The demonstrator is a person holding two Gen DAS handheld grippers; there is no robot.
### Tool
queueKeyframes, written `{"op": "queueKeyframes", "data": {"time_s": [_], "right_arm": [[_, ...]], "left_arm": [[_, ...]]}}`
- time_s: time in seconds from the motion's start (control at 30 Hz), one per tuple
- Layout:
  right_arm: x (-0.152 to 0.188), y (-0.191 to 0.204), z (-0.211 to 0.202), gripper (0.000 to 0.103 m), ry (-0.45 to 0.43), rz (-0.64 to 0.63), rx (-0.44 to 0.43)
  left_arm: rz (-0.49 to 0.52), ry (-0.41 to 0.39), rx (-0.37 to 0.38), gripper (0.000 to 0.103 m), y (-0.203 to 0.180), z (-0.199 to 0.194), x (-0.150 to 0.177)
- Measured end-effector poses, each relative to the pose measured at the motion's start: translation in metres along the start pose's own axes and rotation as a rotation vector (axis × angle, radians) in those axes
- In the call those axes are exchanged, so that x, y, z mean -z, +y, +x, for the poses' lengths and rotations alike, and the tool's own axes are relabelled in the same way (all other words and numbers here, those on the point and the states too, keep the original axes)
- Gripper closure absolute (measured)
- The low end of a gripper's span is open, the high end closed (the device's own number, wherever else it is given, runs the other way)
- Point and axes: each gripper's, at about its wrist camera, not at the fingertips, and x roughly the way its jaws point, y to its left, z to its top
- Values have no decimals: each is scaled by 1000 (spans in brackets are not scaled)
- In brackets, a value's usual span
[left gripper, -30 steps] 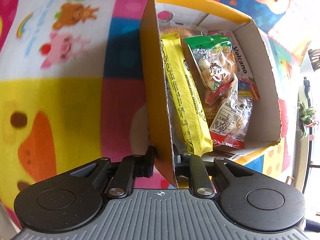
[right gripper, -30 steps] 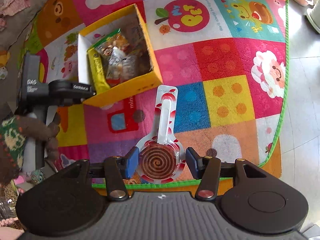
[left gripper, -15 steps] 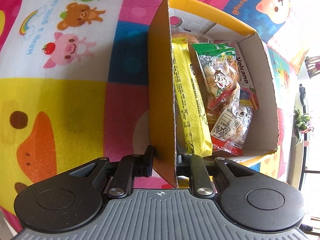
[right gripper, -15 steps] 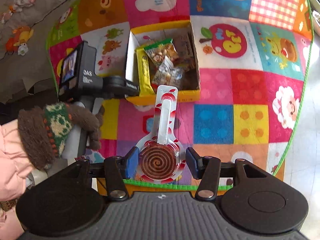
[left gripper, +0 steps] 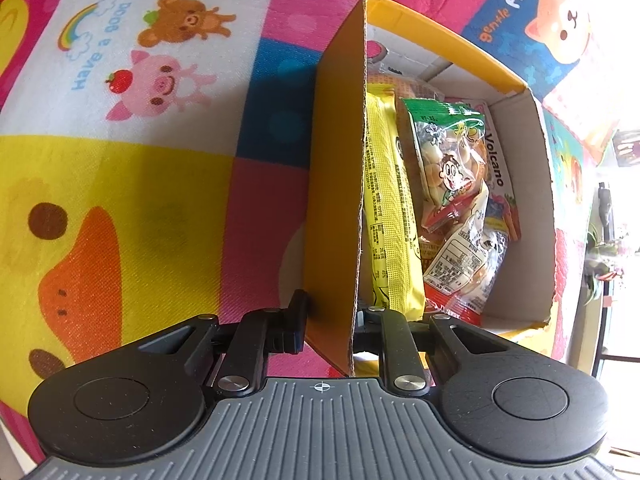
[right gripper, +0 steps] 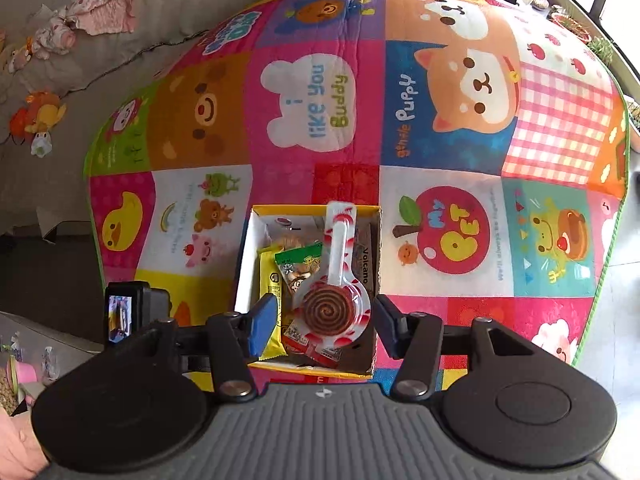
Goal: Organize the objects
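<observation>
A yellow cardboard box [left gripper: 336, 184] holds a yellow snack bar [left gripper: 394, 208], a green-topped candy bag [left gripper: 452, 168] and a "Volcano" pack [left gripper: 498, 164]. My left gripper [left gripper: 330, 320] is shut on the box's near wall. In the right wrist view the box [right gripper: 244, 264] lies below my right gripper [right gripper: 324, 320], whose jaws stand apart. A spiral lollipop in a red and white wrapper [right gripper: 330, 304] sits between the jaws, over the box, with gaps on both sides. The left gripper's camera [right gripper: 128, 312] shows at the box's left.
The box rests on a colourful patchwork play mat [right gripper: 460, 128] with animal pictures. A grey sofa with baby clothes and toys [right gripper: 80, 20] lies beyond the mat's far left edge. Bare floor [right gripper: 628, 240] borders the mat on the right.
My right gripper has moved over the box with the lollipop and its jaws have spread wider, off the lollipop's sides. My left gripper keeps its hold on the box wall.
</observation>
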Motion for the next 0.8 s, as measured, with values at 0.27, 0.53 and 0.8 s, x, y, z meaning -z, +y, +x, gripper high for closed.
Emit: {"op": "queueKeyframes", "data": {"time_s": [0.27, 0.53, 0.8], "right_arm": [[50, -16, 44, 42, 118, -39, 51], [93, -33, 101, 42, 96, -189, 93], [69, -78, 137, 42, -196, -176, 97]], "left_arm": [[-6, -14, -8, 82, -7, 2, -3], [-34, -132, -52, 85, -28, 6, -27], [173, -340, -127, 88, -85, 17, -46]]}}
